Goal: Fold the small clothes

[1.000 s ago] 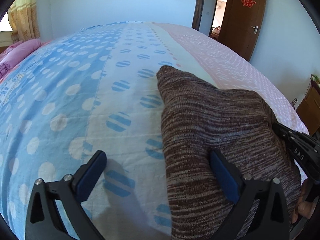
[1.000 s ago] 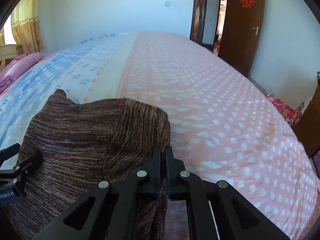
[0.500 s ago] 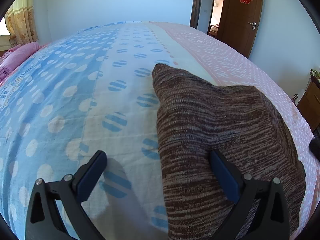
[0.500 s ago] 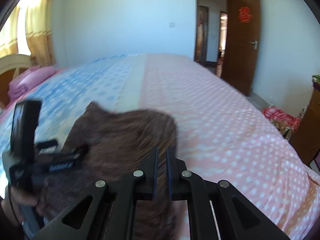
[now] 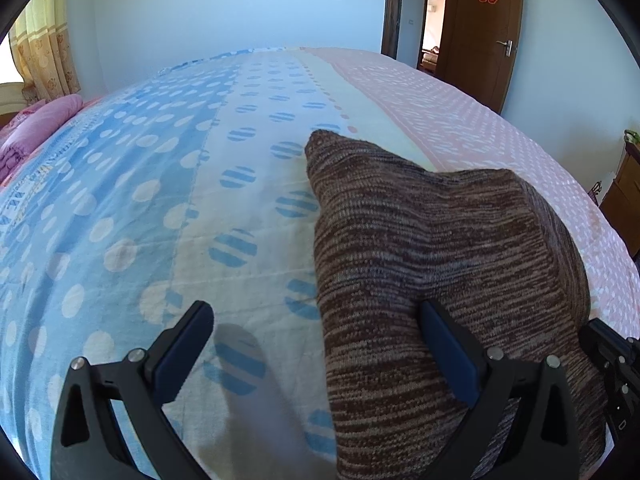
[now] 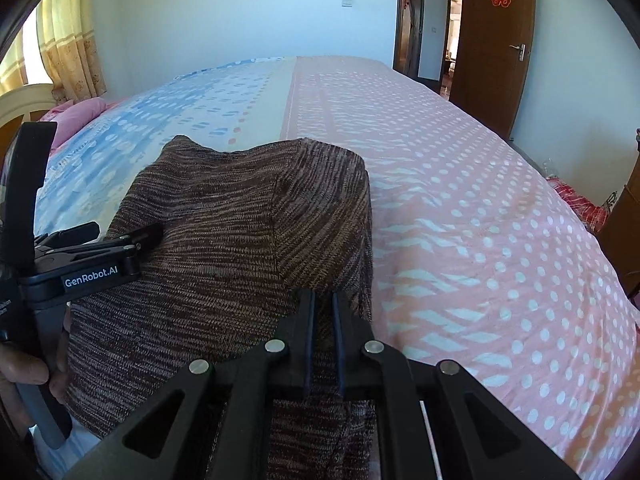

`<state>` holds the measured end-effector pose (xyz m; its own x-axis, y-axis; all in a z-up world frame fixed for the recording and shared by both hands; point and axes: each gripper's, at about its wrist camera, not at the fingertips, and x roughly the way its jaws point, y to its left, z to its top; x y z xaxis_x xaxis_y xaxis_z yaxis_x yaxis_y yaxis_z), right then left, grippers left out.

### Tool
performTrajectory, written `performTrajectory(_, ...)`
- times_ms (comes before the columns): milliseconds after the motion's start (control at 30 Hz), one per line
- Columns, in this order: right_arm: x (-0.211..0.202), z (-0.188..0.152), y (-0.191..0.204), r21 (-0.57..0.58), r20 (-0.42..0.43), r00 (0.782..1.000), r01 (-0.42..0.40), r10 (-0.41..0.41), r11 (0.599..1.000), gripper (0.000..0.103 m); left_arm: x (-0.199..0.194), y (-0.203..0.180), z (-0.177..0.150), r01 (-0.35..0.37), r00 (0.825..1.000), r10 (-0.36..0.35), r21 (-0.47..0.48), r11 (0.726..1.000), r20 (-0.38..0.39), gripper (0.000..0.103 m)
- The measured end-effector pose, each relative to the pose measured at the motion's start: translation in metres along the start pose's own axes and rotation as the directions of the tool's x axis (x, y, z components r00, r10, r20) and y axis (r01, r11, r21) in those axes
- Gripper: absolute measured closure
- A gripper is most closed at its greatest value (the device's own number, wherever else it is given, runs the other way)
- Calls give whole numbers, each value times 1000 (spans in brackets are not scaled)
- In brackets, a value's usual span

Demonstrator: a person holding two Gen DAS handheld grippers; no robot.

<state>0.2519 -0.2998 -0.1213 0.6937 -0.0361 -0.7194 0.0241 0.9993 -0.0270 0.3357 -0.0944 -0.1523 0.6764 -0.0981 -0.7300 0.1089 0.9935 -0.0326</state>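
A brown striped knit garment (image 5: 440, 264) lies on the bed at its near edge; it also shows in the right wrist view (image 6: 224, 248). My left gripper (image 5: 316, 328) is open, its right finger (image 5: 448, 344) over the garment's left part and its left finger (image 5: 180, 352) over the sheet. My right gripper (image 6: 323, 304) is shut on the garment's right near edge, cloth pinched between the pads. The left gripper (image 6: 120, 240) also shows at the left of the right wrist view, beside the garment.
The bed sheet is blue dotted on the left (image 5: 120, 208) and pink dotted on the right (image 6: 480, 220). A pink pillow (image 5: 40, 124) lies far left. A brown door (image 6: 496, 40) and a wooden cabinet (image 5: 624, 196) stand to the right.
My right gripper rose and swung left with the garment's edge, then came back down; the cloth now bulges up at its right. My left gripper stayed open in place.
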Motion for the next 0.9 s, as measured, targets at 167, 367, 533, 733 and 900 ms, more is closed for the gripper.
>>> performTrajectory(167, -3, -2, -4, 16, 4, 1000, -13, 13, 1000, 95, -3, -7, 0, -50, 999, 50, 35, 998, 19, 0)
performTrajectory(367, -10, 0, -14, 72, 41, 996, -79, 76, 994, 93, -8, -13, -2, -108, 994, 106, 64, 992, 34, 0)
performTrajectory(533, -34, 4, -45, 202, 160, 986, -81, 49, 976, 66, -27, -9, -13, -96, 995, 95, 29, 995, 13, 0)
performTrajectory(733, -36, -1, -90, 384, 172, 985, -96, 31, 918, 45, -66, -2, -42, -23, 997, 24, -21, 1000, 68, 0)
performTrajectory(900, -30, -4, -108, 476, 176, 975, -203, 134, 856, 45, -72, 4, -35, 110, 993, -108, -41, 993, 47, 0)
